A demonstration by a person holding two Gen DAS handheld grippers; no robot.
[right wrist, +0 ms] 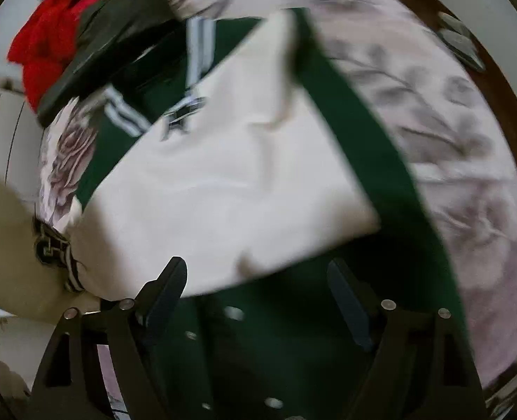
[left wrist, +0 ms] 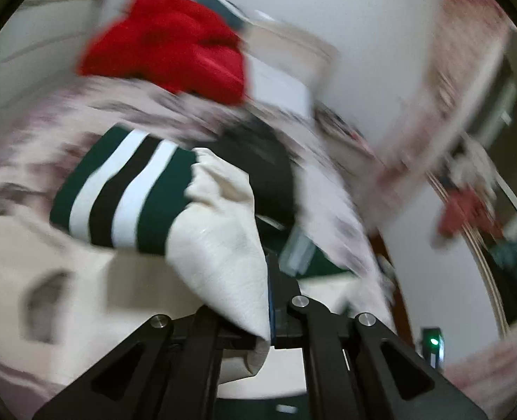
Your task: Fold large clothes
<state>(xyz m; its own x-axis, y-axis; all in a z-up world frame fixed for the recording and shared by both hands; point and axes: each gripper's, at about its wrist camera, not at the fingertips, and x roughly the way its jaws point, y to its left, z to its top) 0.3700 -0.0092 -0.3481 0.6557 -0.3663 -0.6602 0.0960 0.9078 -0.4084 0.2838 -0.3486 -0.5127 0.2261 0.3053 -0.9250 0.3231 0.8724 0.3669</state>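
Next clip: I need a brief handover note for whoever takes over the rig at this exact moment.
Left gripper: shut on a cream sleeve with a green-and-white striped cuff.
Right gripper: open, over the green and cream jacket, gripping nothing.
The jacket lies on a floral bedsheet; red and dark clothes sit beyond it.
Done: one sleeve picked up.
Left: the fold looks unfinished; blur hides details.

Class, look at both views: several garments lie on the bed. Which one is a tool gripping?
The green and cream jacket: the left tool is clamped on its cream sleeve. The red garment and the black one lie untouched.
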